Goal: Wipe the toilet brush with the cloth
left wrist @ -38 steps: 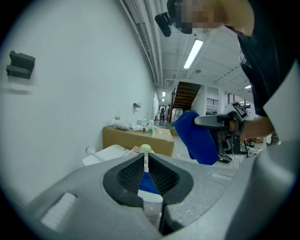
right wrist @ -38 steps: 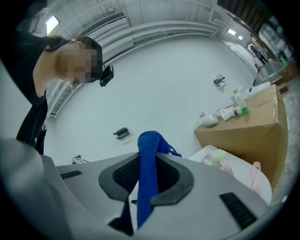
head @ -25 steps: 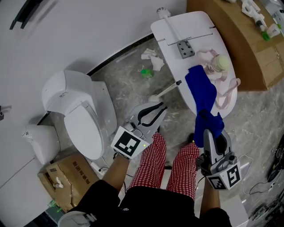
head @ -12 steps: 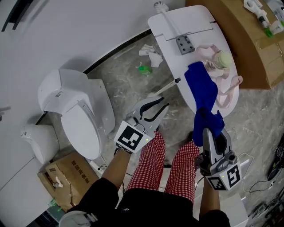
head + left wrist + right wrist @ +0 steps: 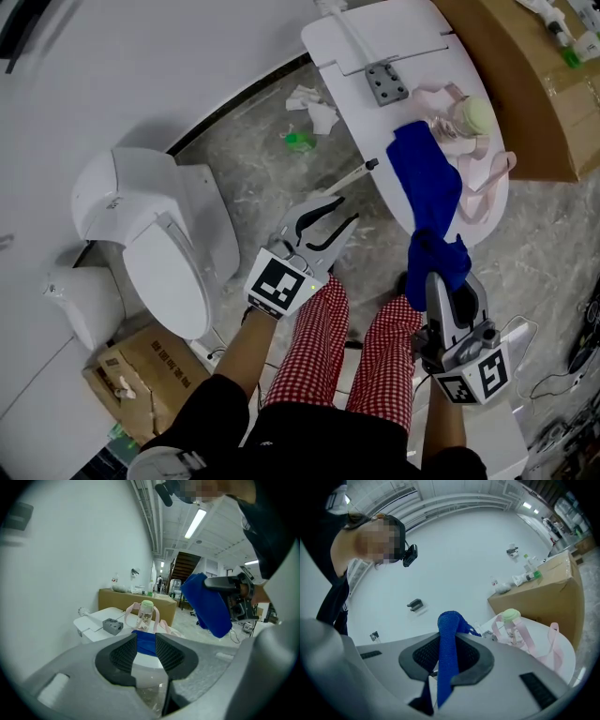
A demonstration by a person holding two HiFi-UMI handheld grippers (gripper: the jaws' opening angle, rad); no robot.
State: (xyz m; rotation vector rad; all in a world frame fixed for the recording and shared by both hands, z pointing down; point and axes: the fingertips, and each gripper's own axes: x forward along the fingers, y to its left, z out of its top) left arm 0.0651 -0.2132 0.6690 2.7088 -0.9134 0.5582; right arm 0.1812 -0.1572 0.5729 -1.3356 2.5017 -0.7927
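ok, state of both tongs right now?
Left tongs: open, jaws have just been opening, nothing between them.
Right tongs: closed on the blue cloth.

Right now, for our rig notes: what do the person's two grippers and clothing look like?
The left gripper and right gripper are grey, with black ribbed pads. Each carries a white cube printed with black square markers. The person wears a black top and red-and-white checked trousers.
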